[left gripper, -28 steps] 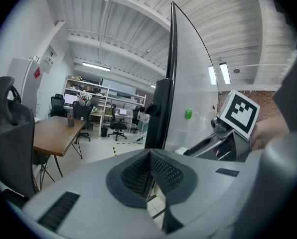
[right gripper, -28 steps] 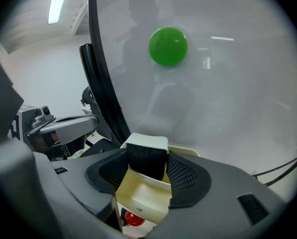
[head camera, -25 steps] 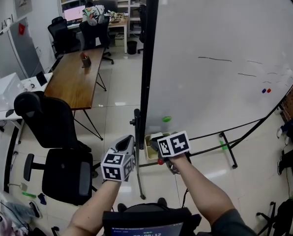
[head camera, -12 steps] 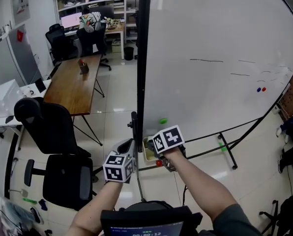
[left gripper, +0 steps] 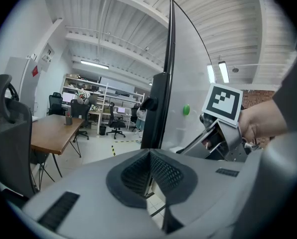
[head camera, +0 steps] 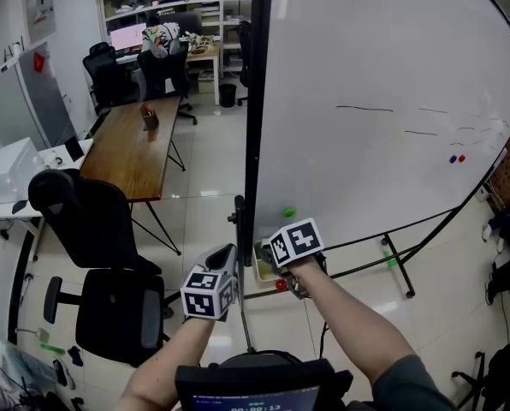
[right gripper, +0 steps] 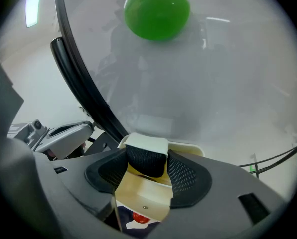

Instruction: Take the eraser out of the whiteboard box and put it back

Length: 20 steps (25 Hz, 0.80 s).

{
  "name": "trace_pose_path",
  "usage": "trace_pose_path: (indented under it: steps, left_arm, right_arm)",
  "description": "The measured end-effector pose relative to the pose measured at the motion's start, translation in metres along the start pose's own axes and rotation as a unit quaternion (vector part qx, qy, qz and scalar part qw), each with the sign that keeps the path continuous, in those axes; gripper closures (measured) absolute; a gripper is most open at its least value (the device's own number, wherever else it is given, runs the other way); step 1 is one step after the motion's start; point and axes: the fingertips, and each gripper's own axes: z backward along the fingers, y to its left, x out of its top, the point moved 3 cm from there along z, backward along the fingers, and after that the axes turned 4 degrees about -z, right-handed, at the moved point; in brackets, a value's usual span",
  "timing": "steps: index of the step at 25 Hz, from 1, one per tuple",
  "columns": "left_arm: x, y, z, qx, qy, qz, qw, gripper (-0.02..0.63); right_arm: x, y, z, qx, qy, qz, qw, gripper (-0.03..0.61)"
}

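Right gripper (right gripper: 147, 159) fingers clamped on eraser (right gripper: 146, 143) at box (right gripper: 143, 195) mouth; left gripper (left gripper: 149, 159) fingers together, empty. Next, probably: lift clear, then lower back in.

Head cam is sitting up high, looking steeply down past both arms at the left gripper (head camera: 223, 253) and right gripper (head camera: 276, 256), with the whiteboard (head camera: 392, 75) filling the right side. Left gripper view is looking roughly level along the whiteboard's black edge toward the wooden worktop (left gripper: 51, 131). Right gripper view is pointing down, sitting super close on the eraser (right gripper: 146, 156) and whiteboard box (right gripper: 143, 193). All three are catching the green magnet (head camera: 289, 211).
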Motion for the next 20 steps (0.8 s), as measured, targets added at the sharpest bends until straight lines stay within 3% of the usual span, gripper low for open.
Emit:
trace_pose_path:
  steps: [20]
  left_arm:
    - [0.01, -0.005, 0.01, -0.008, -0.015, 0.009, 0.9998, 0.578]
  right_arm:
    - [-0.001, 0.002, 0.004, -0.004, 0.005, 0.007, 1.0, 0.314]
